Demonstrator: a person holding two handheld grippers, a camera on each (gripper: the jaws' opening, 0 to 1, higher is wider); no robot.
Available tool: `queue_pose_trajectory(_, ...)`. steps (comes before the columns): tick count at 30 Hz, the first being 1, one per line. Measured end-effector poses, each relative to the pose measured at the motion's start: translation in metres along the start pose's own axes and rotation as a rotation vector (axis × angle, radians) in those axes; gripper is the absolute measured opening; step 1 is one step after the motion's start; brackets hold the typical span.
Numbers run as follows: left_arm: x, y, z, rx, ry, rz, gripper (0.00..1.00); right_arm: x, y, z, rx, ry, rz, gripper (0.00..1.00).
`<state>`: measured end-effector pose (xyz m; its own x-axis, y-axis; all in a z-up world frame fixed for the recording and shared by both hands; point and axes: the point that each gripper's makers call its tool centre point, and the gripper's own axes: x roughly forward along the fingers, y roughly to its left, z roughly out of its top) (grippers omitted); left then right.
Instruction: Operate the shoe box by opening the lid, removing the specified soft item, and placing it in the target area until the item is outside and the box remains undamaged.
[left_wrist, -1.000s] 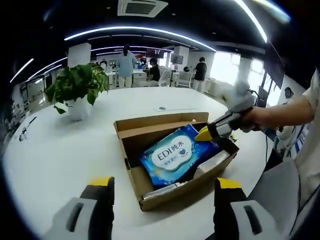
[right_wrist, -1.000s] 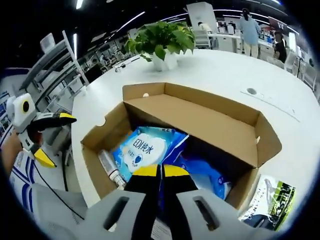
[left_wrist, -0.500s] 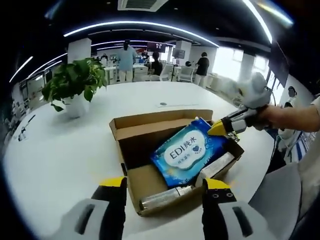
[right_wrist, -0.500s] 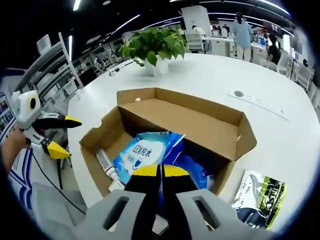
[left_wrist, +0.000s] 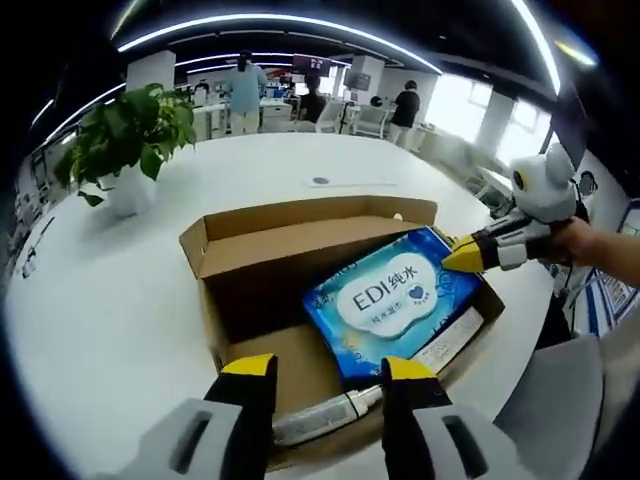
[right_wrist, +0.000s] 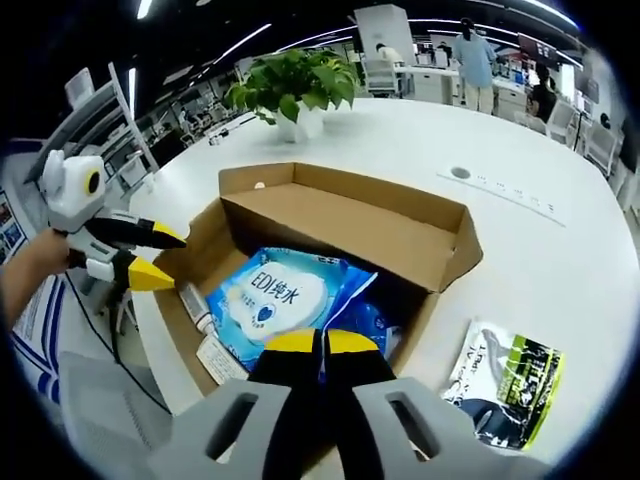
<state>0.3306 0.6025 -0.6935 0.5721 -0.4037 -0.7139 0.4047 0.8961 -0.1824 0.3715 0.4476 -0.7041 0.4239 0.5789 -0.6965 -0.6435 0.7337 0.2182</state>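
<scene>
Blue wet-wipe pack (left_wrist: 396, 300) looks soft, floppy, slick; right gripper (right_wrist: 321, 345) pinches its 6 o'clock edge over the shoe box (right_wrist: 330, 215), left gripper (left_wrist: 325, 372) gapes empty

A large round white table (left_wrist: 100, 300) sits before me. A leafy green potted plant (left_wrist: 125, 135) in a white pot stands near its far edge. A green and black printed packet (right_wrist: 505, 385) lies flat near the table's near edge. Beyond the table, people (left_wrist: 245, 90) stand among office desks.
</scene>
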Motion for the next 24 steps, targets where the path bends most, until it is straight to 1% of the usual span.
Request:
queue_pose_trajectory(3,0.011,-0.005,-0.003,-0.024,0.032,-0.032,0.39,0.0,-0.002,-0.002,-0.001,0.001,0.0,0.0)
queue_pose_trajectory(5,0.016,-0.004,-0.009,-0.046,0.064,-0.036,0.37,0.001,-0.003,-0.003,-0.004,0.002,0.0,0.0)
queue_pose_trajectory(7,0.024,-0.001,-0.015,-0.047,0.104,-0.032,0.35,0.001,-0.004,-0.004,-0.005,0.004,-0.001,0.0)
queue_pose_trajectory(9,0.032,0.001,-0.021,-0.078,0.142,-0.048,0.35,0.001,-0.005,-0.006,-0.003,0.006,-0.002,0.0)
queue_pose_trajectory(11,0.038,0.001,-0.025,-0.127,0.156,-0.061,0.32,0.001,-0.006,-0.007,-0.003,0.009,-0.003,0.0)
queue_pose_trajectory(14,0.045,-0.004,-0.023,-0.188,0.152,-0.104,0.28,0.002,-0.007,-0.009,-0.002,0.011,-0.003,0.0)
queue_pose_trajectory(19,0.051,-0.013,-0.027,-0.265,0.167,-0.131,0.22,0.002,-0.01,-0.013,0.009,0.014,-0.003,0.0)
queue_pose_trajectory(21,0.052,-0.019,-0.027,-0.324,0.163,-0.159,0.19,0.001,-0.009,-0.013,0.02,0.01,0.0,0.0)
queue_pose_trajectory(24,0.053,-0.019,-0.028,-0.339,0.155,-0.157,0.18,0.001,-0.01,-0.014,0.024,0.009,0.0,0.0)
